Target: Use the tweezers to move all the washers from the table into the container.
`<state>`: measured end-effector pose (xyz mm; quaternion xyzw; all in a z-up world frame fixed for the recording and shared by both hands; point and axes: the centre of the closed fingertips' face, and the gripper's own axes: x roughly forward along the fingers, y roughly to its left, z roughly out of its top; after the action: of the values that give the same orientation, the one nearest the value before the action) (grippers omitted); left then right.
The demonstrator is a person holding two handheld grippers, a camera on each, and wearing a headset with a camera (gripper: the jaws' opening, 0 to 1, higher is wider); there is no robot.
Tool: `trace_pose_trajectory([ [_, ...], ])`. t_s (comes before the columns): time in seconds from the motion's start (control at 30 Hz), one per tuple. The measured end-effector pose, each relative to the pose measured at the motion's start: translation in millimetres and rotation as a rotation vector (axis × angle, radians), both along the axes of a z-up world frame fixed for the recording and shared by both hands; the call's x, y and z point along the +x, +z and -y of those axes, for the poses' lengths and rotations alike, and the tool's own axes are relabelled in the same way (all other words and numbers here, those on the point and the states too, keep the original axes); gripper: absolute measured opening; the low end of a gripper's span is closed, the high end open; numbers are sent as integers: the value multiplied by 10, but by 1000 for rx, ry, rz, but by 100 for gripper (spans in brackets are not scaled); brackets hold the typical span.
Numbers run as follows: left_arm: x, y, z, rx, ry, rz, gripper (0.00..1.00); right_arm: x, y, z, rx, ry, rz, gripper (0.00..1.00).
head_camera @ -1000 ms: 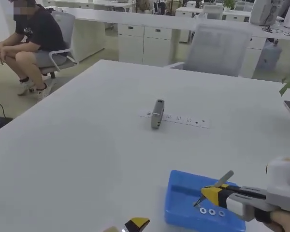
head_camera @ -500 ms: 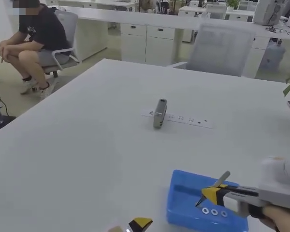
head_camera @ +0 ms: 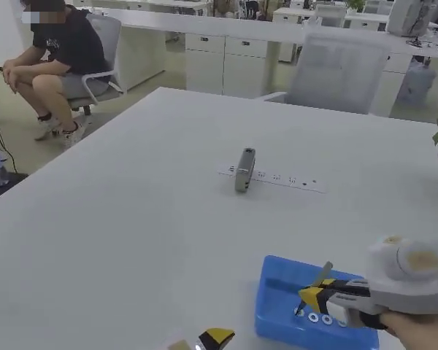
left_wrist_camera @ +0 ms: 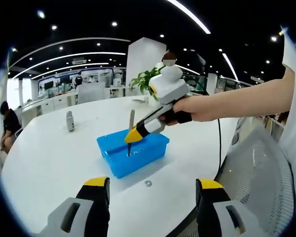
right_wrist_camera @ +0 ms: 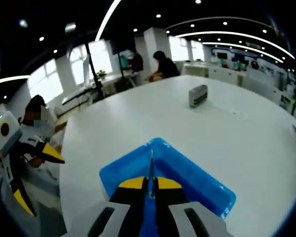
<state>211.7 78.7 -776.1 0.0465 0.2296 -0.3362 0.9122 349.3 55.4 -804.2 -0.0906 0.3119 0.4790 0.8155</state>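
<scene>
While the right gripper (head_camera: pixel 312 295) clamps 1 pair of tweezers (head_camera: pixel 321 279), tips inside the blue container (head_camera: pixel 277 271) at 5 o'clock, at least 2 washers (head_camera: pixel 314 318) lie there. In the left gripper view, 1 washer (left_wrist_camera: pixel 148 183) rests on the white table (head_camera: pixel 131 219) at the container's 6 o'clock, and the left gripper (left_wrist_camera: pixel 153 190) gapes empty. It is an office, with 1 person (head_camera: pixel 55 51) seated at 10 o'clock.

White table (head_camera: pixel 131 219) bears blue container (head_camera: pixel 277 329), 1 washer (left_wrist_camera: pixel 148 183), power strip (head_camera: pixel 285 179), grey device (head_camera: pixel 244 169).

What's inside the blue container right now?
About three washers lie on the container floor, with the tweezers tip lowered in near them. The right gripper covers the floor's near right part.
</scene>
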Motion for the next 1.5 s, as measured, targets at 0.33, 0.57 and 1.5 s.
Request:
trace_pose_trajectory([
  [0.33, 1, -1, 2, 0, -2, -1, 71, 26, -57, 31, -47, 38, 35, 4],
  [0.57, 3, -2, 1, 0, -1, 0, 70, 28, -22, 22, -42, 46, 54, 4],
  [1.5, -16, -23, 7, 17, -13, -6, 70, -243, 429, 140, 69, 15, 127, 4],
])
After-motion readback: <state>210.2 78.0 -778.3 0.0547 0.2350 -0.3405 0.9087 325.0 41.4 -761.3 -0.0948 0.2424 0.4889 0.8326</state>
